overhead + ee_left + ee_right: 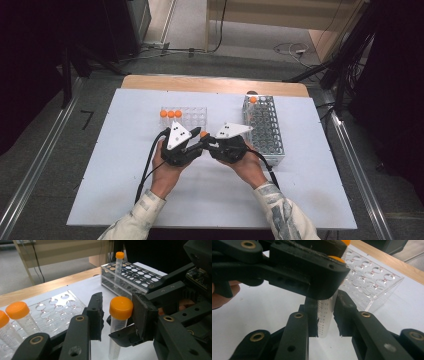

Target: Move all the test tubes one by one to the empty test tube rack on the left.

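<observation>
Looks like a lab / test setup, not a home. White board point(125, 200) on a wooden table point(210, 82), w/ a clear plastic tube rack point(192, 117) holding orange-capped tubes point(170, 114) & a metal grid rack point(267, 132). Dark curtains at the sides, floor rails point(30, 175), loose cables point(292, 49), tripod legs point(345, 55) around.

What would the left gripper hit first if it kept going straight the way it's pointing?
The orange-capped tube between its jaws, held by the right gripper. The left gripper has one pad at the cap; past the tube probably comes the metal rack.
</observation>
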A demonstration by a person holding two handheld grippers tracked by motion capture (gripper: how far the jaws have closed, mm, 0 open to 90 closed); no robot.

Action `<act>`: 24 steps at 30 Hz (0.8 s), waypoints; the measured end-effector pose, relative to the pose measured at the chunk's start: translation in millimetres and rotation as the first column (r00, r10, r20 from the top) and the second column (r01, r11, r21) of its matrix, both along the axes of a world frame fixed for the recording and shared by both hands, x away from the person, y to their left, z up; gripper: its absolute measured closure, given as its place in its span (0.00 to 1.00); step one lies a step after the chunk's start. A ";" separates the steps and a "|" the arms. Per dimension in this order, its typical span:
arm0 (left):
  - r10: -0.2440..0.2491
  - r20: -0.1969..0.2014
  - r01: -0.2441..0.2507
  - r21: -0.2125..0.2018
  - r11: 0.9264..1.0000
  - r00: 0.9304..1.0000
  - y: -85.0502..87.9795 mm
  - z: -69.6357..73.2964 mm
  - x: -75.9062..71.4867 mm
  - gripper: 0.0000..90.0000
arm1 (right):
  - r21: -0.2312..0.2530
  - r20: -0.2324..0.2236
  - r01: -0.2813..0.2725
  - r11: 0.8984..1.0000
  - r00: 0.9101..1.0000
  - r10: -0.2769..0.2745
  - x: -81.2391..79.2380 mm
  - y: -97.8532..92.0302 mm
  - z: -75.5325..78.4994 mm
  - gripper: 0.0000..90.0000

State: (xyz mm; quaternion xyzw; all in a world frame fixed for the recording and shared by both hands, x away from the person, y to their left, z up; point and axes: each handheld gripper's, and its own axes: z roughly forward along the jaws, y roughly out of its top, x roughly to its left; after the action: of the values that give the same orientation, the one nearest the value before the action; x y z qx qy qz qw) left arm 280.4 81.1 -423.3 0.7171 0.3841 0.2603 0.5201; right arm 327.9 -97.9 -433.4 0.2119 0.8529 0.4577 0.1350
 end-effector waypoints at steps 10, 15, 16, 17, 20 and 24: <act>-0.012 0.003 0.012 0.003 1.000 1.000 -1.0 -1.1 1.0 0.77 | 0.003 -0.008 -0.002 1.000 1.000 0.002 0.2 -0.2 0.3 0.79; -0.011 0.000 0.011 0.000 1.000 1.000 0.2 -0.7 2.8 0.78 | 0.014 -0.012 -0.002 1.000 1.000 0.002 0.5 -1.0 0.8 0.70; -0.012 -0.001 0.012 0.001 1.000 1.000 0.7 -0.5 3.3 0.78 | 0.025 -0.015 -0.003 1.000 1.000 0.003 0.8 -1.2 1.3 0.62; -0.011 -0.002 0.011 0.003 1.000 1.000 1.5 -0.1 3.7 0.78 | 0.032 -0.026 0.003 0.999 1.000 -0.002 1.2 -1.5 2.0 0.54; -0.004 -0.002 0.004 -0.010 1.000 1.000 4.7 1.6 6.1 0.78 | 0.047 -0.044 0.033 0.998 0.999 -0.030 2.9 -3.9 3.1 0.39; 0.011 0.000 -0.011 -0.024 1.000 1.000 9.3 5.8 9.5 0.78 | 0.050 -0.035 0.072 0.996 0.997 -0.071 5.0 -8.4 4.8 0.27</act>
State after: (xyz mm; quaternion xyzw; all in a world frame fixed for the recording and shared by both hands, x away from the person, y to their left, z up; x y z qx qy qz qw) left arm 289.9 90.4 -417.4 0.7087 0.3912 0.2583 0.5272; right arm 332.9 -106.3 -428.6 0.2533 0.8349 0.4706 0.1315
